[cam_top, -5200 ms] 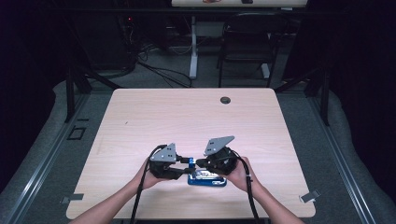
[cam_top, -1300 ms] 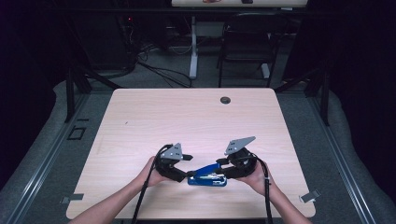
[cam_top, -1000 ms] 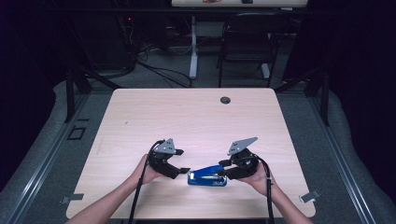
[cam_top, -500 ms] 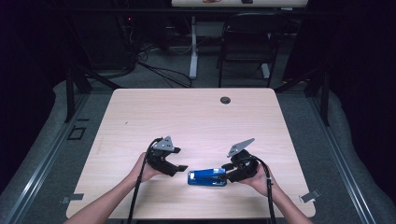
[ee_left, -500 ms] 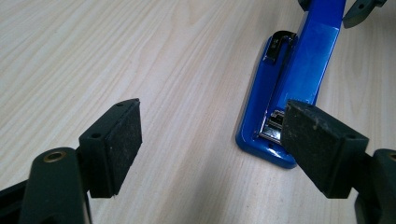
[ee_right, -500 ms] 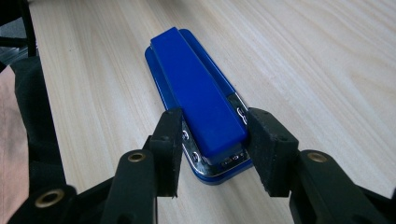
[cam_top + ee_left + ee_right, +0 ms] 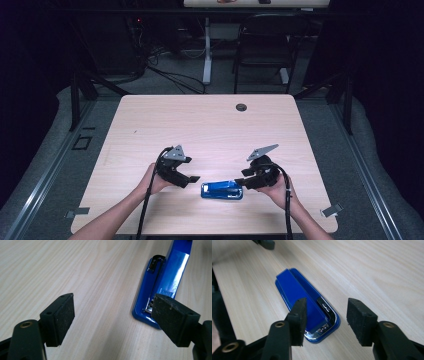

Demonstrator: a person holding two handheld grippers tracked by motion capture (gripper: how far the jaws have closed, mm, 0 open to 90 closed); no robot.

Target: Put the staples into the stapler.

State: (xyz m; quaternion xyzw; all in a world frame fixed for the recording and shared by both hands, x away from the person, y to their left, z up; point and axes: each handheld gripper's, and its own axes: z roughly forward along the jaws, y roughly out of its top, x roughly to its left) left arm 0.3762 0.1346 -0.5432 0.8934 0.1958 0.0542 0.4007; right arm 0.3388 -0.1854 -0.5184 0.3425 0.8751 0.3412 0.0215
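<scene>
A blue stapler (image 7: 221, 190) lies flat on the wooden table (image 7: 200, 130), near its front edge. My left gripper (image 7: 192, 178) stands open just left of the stapler, apart from it. In the left gripper view the stapler (image 7: 162, 287) lies ahead, beside the right jaw of my left gripper (image 7: 115, 320). My right gripper (image 7: 240, 184) is at the stapler's right end, and its jaws have just been opening. In the right gripper view, the stapler's chrome end (image 7: 322, 315) sits below my right gripper (image 7: 328, 321), whose pads do not press on it.
A round dark cable hole (image 7: 241, 107) sits near the table's far edge. A black chair (image 7: 262, 45) and desk legs stand on the floor beyond. Bare tabletop stretches behind and to both sides of the hands.
Five seconds ago both grippers were bunched over the stapler; they have since drawn apart to its two ends. Over the last second the stapler's raised top came down flat and the right jaws widened.
</scene>
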